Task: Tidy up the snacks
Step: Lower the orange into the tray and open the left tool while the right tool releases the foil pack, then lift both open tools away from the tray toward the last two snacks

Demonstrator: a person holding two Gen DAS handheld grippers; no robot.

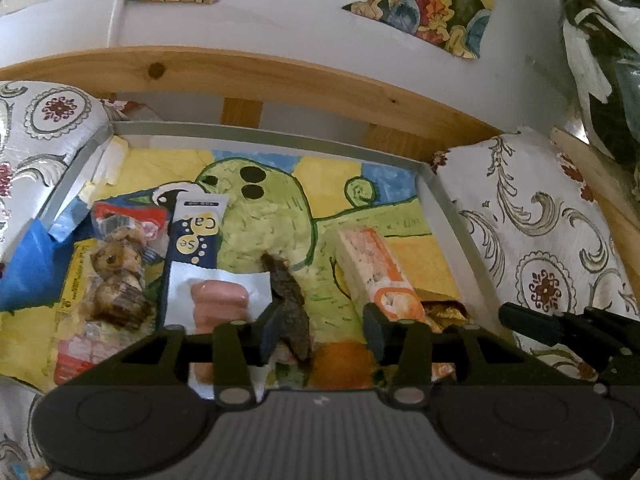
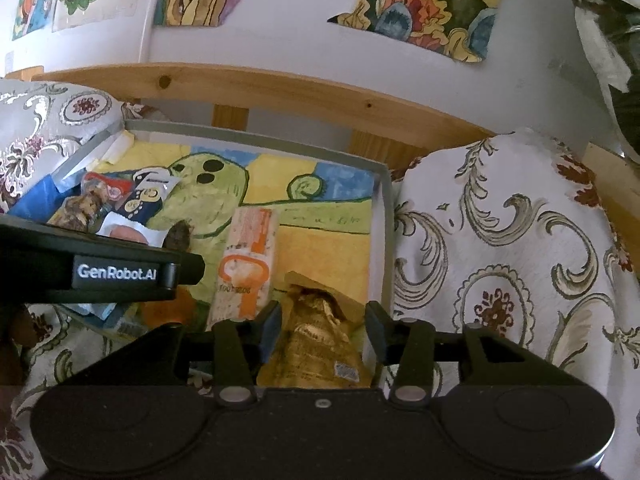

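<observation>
Both jaws stand wide apart, nothing pinched. Left gripper (image 1: 322, 330) hovers low over the near edge of the grey tray (image 1: 264, 133), a dark brown jerky-like strip (image 1: 289, 300) lying just inside its left finger; contact there unclear. Right gripper (image 2: 322, 330) sits over the tray's near right corner, a gold foil snack pack (image 2: 316, 344) between its spread fingers, not gripped.

Tray floor is lined with a painted sheet, a green creature (image 1: 260, 216) on yellow and blue. Relative to the tray: orange-and-white snack box (image 1: 374, 268) lies lengthwise right of centre, gold pack just beside its near end. At the tray's left side a dark blue sachet marked "Ca" (image 1: 198, 232), a white pack with pink sausages (image 1: 218, 300) overlapping its near end, and a clear bag of brown lumpy snacks (image 1: 118, 276) further left. Blue paper (image 1: 30, 268) hangs over the tray's left rim. Patterned cloth (image 2: 500, 240) flanks the tray; a wooden rail (image 1: 256, 70) runs behind it.
</observation>
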